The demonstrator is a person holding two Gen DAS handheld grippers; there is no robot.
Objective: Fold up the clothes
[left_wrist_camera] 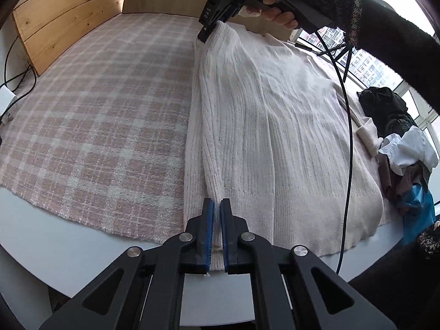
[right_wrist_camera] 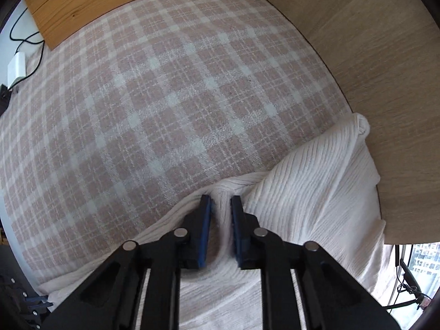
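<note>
My left gripper (left_wrist_camera: 216,206) and right gripper (right_wrist_camera: 220,203) pinch the cream ribbed knit sweater (left_wrist_camera: 261,126); only the left view shows the heap of dark and white clothes (left_wrist_camera: 398,143).

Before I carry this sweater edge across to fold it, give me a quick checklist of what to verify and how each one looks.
1. Left tongs pinching the near hem of the white sweater: ok, fabric sits between the blue pads.
2. Right tongs pinching the far edge: ok, knit is bunched between them.
3. Held edge raised off the plaid blanket: ok, a lifted ridge runs between both tongs.
4. Black cable clear of the sweater: not ok, it hangs across it.
5. Pile of clothes clear of the sweater: cannot tell, it sits right at that edge.
</note>
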